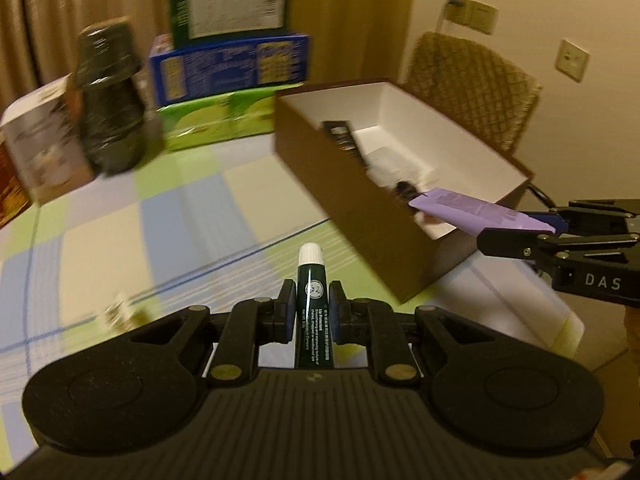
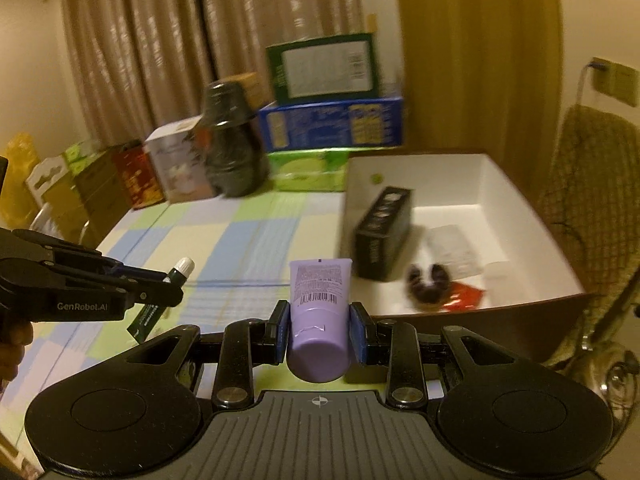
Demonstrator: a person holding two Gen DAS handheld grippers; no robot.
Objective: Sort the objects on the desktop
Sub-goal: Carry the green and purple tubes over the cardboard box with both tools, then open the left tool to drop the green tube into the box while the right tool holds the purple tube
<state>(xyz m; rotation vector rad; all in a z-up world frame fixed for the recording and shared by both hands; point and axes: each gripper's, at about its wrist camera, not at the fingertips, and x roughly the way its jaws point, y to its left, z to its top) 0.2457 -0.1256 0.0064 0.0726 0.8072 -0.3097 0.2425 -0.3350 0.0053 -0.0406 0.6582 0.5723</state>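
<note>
A slim dark green tube (image 1: 313, 304) with a white cap is clamped between the jaws of the left gripper (image 1: 312, 312), cap pointing forward, so that it can be carried off the checked worktop (image 1: 168, 216). A lilac tube (image 2: 319, 320) is clamped across its body by the jaws of the right gripper (image 2: 319, 334), its flat crimped end pointing ahead. Ahead and to the right of both sets of jaws an open brown box (image 2: 496, 184) with a white inside is seen; a black carton (image 2: 383, 236), a dark hair tie (image 2: 427, 282) and a red packet (image 2: 464, 294) already lie in it, so it is judged to be where both tubes are meant to go.
</note>
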